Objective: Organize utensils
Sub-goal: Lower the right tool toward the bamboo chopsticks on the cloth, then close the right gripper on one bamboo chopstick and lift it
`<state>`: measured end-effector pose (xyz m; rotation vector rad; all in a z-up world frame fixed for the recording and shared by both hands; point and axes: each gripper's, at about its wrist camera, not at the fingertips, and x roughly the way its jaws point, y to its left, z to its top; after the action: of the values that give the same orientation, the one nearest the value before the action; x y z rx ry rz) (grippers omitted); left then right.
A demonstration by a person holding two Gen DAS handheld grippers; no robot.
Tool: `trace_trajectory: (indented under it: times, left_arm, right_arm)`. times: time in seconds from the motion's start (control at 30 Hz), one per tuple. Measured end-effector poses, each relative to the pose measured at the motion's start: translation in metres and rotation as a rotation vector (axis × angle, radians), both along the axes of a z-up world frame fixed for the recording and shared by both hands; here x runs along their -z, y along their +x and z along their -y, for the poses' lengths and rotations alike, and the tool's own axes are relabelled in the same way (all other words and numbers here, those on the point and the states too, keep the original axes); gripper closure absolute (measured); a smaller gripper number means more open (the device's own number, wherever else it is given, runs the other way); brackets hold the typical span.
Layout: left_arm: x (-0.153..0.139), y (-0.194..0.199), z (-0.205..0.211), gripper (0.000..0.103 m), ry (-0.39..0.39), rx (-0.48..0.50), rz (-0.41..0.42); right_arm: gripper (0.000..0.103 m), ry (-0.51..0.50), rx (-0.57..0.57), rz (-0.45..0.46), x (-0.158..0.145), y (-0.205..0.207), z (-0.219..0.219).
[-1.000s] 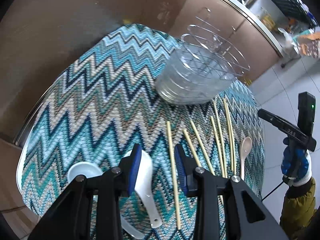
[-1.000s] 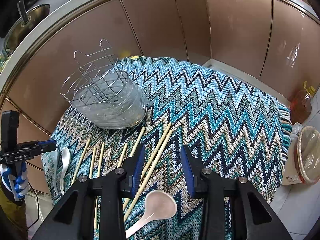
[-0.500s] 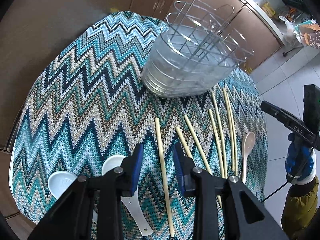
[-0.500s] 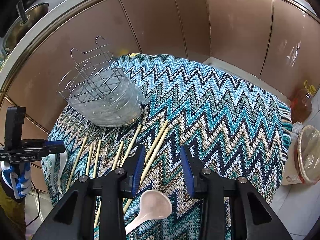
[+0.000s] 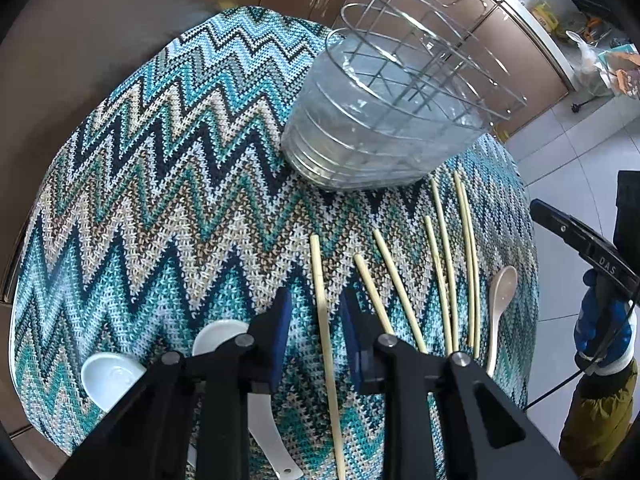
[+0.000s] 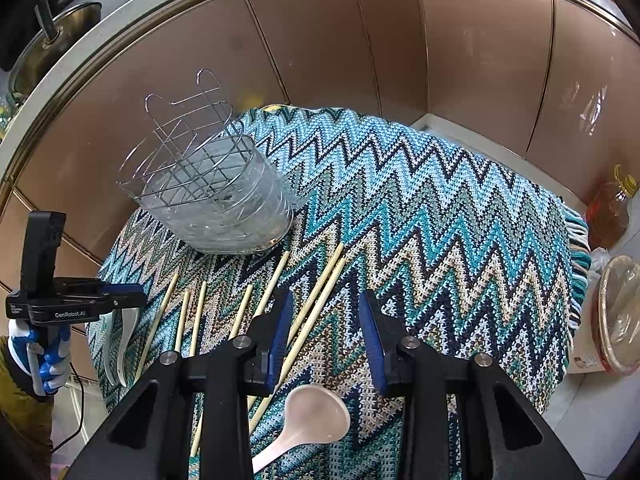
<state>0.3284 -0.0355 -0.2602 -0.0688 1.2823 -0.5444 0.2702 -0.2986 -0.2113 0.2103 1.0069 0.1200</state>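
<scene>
Your left gripper [image 5: 314, 332] was open, jaws straddling one chopstick [image 5: 325, 340] lying flat on the zigzag-cloth surface [image 5: 160, 184], nothing held. Two white spoons [image 5: 108, 378] lay just left of it. Your right gripper [image 6: 326, 340] was also spread wide and empty above a chopstick pair [image 6: 316, 300], with the pink spoon [image 6: 310, 416] below it. The wire utensil holder [image 6: 212, 192] stood farther back on the surface.
</scene>
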Motion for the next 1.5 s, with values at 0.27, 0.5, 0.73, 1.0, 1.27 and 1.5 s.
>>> trace_trajectory:
  times: [0.27, 0.5, 0.73, 1.0, 1.27, 1.5]
  left_arm:
    - [0.012, 0.012, 0.022, 0.086, 0.041, 0.009, -0.013]
    - [0.032, 0.026, 0.027, 0.092, 0.064, -0.027, -0.052]
    - [0.041, 0.033, 0.035, 0.093, 0.07, -0.026, -0.045]
    - [0.051, 0.036, 0.032, 0.094, 0.06, -0.018, -0.041]
    - [0.052, 0.036, 0.034, 0.095, 0.074, -0.014, -0.044]
    - [0.053, 0.045, 0.05, 0.095, 0.116, 0.007, -0.057]
  right_arm:
    - [0.074, 0.02, -0.008, -0.02, 0.007, 0.004, 0.004]
    - [0.082, 0.096, 0.0, -0.096, 0.029, 0.027, 0.01]
    - [0.085, 0.084, -0.016, -0.177, 0.055, 0.047, -0.001]
    - [0.087, -0.008, -0.035, -0.236, 0.067, 0.055, -0.014]
    - [0.087, -0.035, -0.039, -0.255, 0.067, 0.055, -0.015]
    - [0.087, -0.058, -0.043, -0.297, 0.074, 0.071, -0.03]
